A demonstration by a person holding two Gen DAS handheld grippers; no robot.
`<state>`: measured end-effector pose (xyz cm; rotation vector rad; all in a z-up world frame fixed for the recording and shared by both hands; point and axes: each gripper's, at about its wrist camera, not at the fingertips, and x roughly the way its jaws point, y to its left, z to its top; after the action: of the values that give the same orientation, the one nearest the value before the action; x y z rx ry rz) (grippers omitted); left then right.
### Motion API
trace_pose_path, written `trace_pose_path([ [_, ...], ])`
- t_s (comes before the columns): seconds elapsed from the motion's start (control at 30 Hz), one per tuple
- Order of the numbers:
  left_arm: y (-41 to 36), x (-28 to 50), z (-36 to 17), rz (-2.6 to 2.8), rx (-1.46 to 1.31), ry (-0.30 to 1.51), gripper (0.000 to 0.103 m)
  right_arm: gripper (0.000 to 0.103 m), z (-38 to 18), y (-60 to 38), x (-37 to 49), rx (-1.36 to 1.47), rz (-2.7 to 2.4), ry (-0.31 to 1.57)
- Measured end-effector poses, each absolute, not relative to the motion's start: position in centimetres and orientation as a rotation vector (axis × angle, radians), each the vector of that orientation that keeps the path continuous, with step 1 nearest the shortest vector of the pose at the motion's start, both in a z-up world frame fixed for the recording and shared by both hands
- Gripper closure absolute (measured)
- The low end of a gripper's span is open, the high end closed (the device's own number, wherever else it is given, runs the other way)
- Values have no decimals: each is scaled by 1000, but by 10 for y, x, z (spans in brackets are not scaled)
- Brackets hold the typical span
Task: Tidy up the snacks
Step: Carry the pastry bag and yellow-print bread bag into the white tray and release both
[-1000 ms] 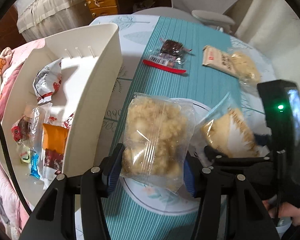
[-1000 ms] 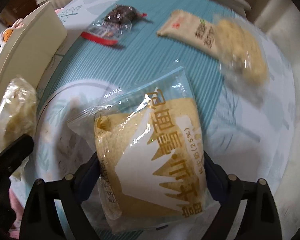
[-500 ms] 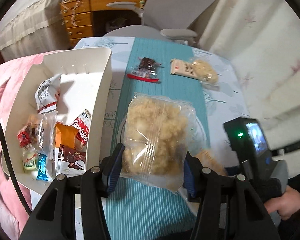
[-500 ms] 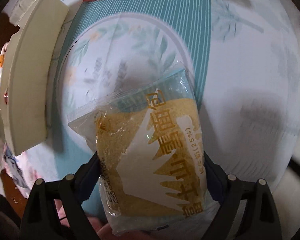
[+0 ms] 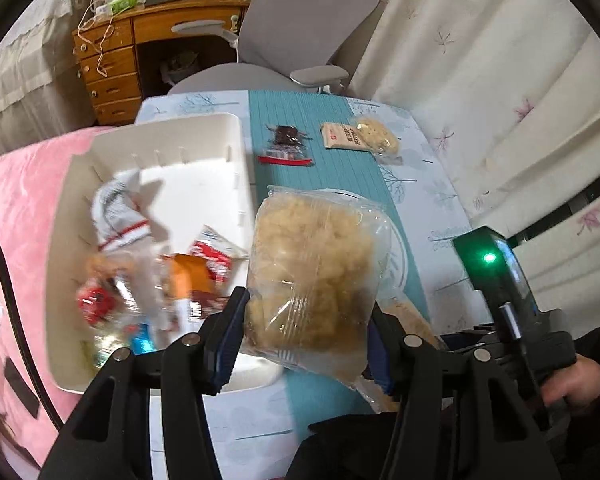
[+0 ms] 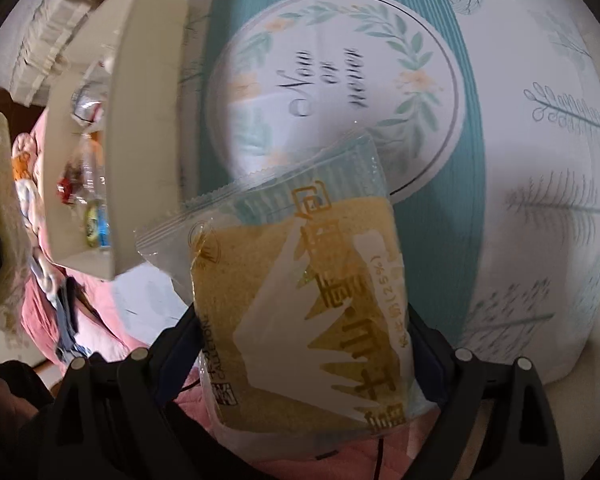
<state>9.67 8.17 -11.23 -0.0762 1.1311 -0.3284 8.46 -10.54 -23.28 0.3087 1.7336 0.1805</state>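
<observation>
My left gripper (image 5: 304, 336) is shut on a clear bag of crumbly golden puffs (image 5: 316, 272), held above the table beside the white bin (image 5: 236, 148). The bin holds several small snack packs (image 5: 124, 212). My right gripper (image 6: 300, 344) is shut on a yellow cake packet with gold lettering (image 6: 300, 300), held over the table's near edge, right of the bin (image 6: 148, 80). The right gripper's body shows in the left wrist view (image 5: 500, 280). On the teal runner lie a dark wrapped snack (image 5: 286, 144) and a cream packet with a biscuit (image 5: 360, 136).
A round placemat with a leaf wreath (image 6: 340, 92) lies on the tablecloth below the cake packet. A grey office chair (image 5: 296, 32) and a wooden desk (image 5: 120, 60) stand beyond the table. Pink bedding (image 5: 16, 208) lies left of the bin. A curtain (image 5: 500, 80) hangs at the right.
Both grippers have lifted their packets off the placemat and drawn back toward the near table edge. More of the bin and room shows in both views.
</observation>
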Motion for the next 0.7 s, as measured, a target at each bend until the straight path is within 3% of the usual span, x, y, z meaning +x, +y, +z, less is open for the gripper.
trace_pose_path([
  [0.7, 216, 114, -98, -316, 2, 1081, 50, 11, -160, 25, 95, 306, 135, 1381],
])
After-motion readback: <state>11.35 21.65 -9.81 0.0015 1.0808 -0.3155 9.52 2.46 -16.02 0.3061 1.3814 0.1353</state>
